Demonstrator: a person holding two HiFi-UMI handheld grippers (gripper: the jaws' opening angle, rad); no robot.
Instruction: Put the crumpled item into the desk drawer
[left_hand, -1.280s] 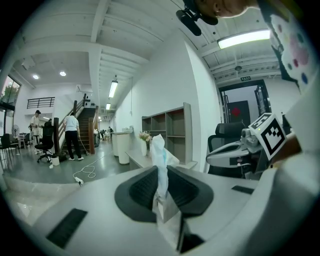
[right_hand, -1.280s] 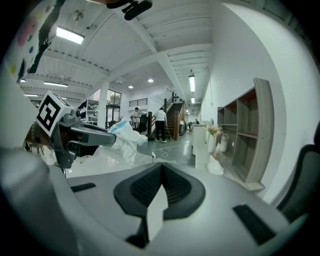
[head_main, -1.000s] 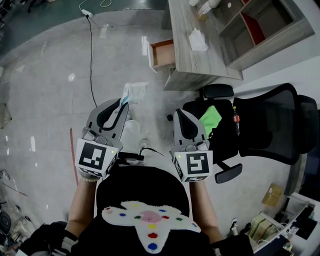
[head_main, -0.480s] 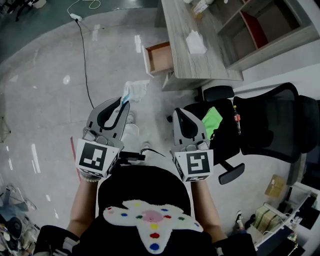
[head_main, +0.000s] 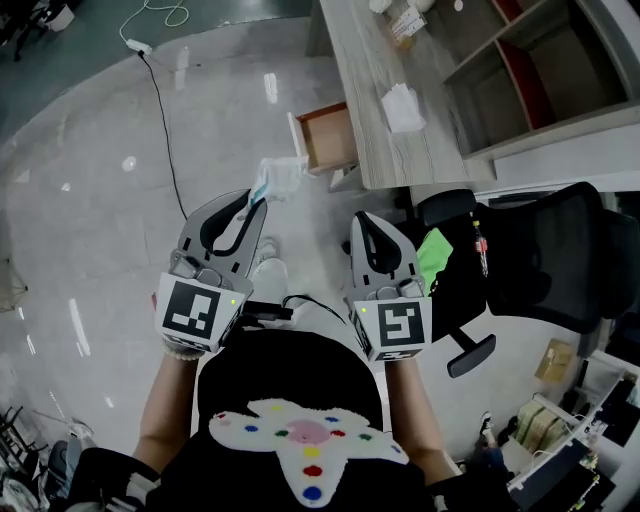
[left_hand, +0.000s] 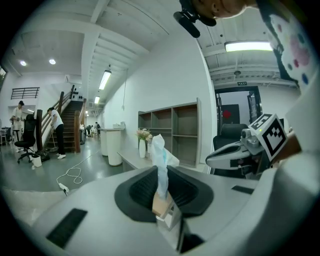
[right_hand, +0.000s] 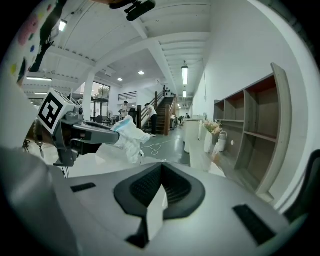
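My left gripper (head_main: 254, 195) is shut on a crumpled white and pale-blue item (head_main: 278, 175), which sticks out past its tips and hangs over the floor. In the left gripper view the item (left_hand: 160, 165) stands up from between the closed jaws. My right gripper (head_main: 362, 220) is shut with nothing in it; its jaws (right_hand: 159, 192) meet. From the right gripper view I see the held item (right_hand: 128, 138) at the left gripper's tip. The open wooden desk drawer (head_main: 327, 134) juts from the grey desk (head_main: 370, 90), just ahead and right of the item.
A black office chair (head_main: 520, 260) with a green cloth (head_main: 434, 255) on its seat stands to my right. A white tissue wad (head_main: 402, 106) lies on the desk, shelves (head_main: 520, 70) behind it. A black cable (head_main: 165, 130) runs across the floor to the left. People stand far off by stairs (left_hand: 55, 132).
Both grippers have moved forward across the floor toward the desk. The open drawer is now nearer, just beyond the held item. Both jaws are unchanged.
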